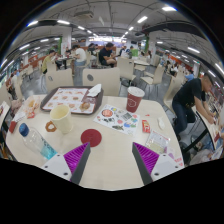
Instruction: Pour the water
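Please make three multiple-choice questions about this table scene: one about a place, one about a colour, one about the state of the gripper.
1. Where is the red cup?
A. between the fingers
B. far across the table, beyond the fingers
C. on the floor

2. What colour is the small round lid just ahead of the fingers?
A. red
B. green
C. blue

3. What is the gripper doing?
A. shut on a cup
B. shut on a bottle
C. open, holding nothing

Answers: 1 B, it stands at the far side. 2 A, the disc is plainly red. 3 C, the pink pads stand wide apart with bare table between.
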Demonstrator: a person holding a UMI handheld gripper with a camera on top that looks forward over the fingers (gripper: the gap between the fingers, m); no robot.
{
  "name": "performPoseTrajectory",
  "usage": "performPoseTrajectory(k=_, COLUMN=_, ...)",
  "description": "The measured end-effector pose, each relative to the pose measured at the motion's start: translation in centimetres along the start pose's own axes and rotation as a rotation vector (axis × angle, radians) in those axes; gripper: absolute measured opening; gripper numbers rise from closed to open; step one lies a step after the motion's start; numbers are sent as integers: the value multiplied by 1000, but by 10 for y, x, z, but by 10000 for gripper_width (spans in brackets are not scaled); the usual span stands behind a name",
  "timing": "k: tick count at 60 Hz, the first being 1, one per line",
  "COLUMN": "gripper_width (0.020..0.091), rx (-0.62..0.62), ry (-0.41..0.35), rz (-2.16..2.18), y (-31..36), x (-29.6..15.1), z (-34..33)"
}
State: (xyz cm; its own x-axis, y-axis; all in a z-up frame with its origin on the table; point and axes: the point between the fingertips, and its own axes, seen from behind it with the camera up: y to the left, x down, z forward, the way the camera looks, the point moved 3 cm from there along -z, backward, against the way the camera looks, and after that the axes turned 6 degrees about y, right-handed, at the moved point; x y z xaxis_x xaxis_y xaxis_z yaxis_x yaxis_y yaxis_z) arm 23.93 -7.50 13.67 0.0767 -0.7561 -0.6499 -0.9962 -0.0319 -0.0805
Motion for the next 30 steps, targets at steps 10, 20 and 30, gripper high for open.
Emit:
performPoseTrajectory(k=10, gripper_width=852, rx=41, ry=18, rz=18, y=8, x=24, z=-12)
performPoseTrajectory(k=20, gripper_width=853, rx=52, ry=42, rz=48, y=41, x=67, z=-35)
performPoseTrajectory(k=30, gripper_width=853, rx=21, ry=20, rz=63, y=105, x=99, z=-48)
